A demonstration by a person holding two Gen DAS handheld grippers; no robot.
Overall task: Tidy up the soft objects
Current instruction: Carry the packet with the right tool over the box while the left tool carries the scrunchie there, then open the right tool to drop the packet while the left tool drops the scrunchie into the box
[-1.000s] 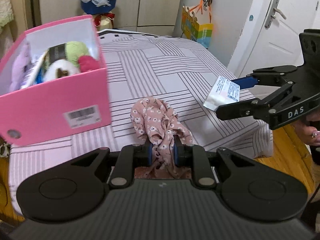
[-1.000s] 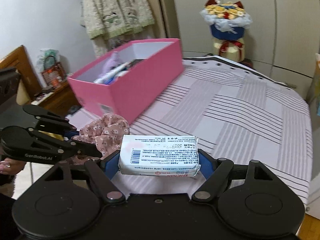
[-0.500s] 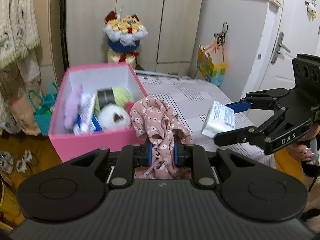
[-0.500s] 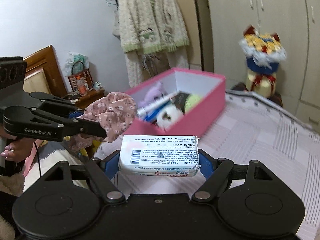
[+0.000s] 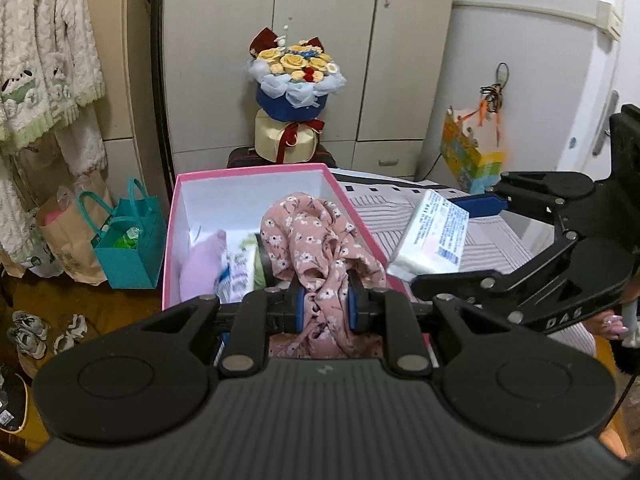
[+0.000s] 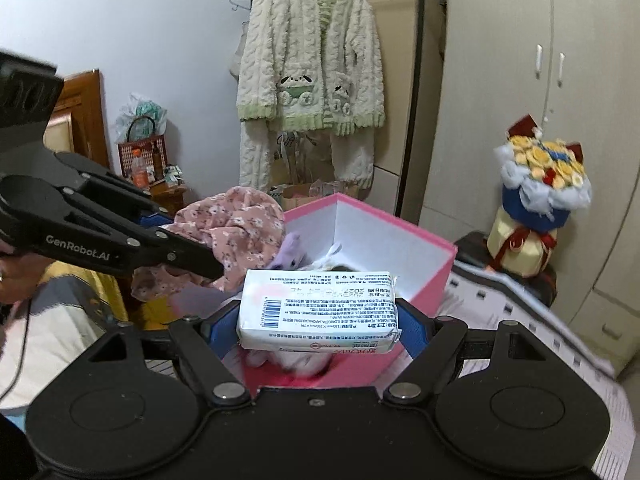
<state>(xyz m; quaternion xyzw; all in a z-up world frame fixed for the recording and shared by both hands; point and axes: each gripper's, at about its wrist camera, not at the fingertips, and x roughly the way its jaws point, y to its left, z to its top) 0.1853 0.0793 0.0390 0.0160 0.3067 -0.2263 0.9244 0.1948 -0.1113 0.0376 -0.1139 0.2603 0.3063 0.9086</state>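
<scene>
My left gripper [image 5: 323, 306] is shut on a pink floral cloth [image 5: 316, 240], held in the air over the near end of the pink box [image 5: 256, 170]. The same cloth [image 6: 236, 224] shows in the right wrist view, hanging from the left gripper [image 6: 204, 262] at the box's left. My right gripper [image 6: 318, 320] is shut on a white tissue pack [image 6: 318, 304], held lengthwise above the pink box [image 6: 400, 240]. In the left wrist view the tissue pack [image 5: 430, 236] hovers just right of the box rim. Inside the box lie a lilac plush [image 5: 200, 264] and other soft items, partly hidden.
The box sits on a striped bedspread [image 5: 492, 240]. A flower bouquet [image 5: 296, 96] stands by the wardrobe behind. A teal bag [image 5: 128, 248] and shoes [image 5: 40, 330] are on the floor at left. A fluffy cardigan [image 6: 308, 60] hangs on the wall.
Both grippers rose and swung toward the pink box with their loads. The cloth went from resting over the bedspread to hanging above the box, and the tissue pack came up beside it.
</scene>
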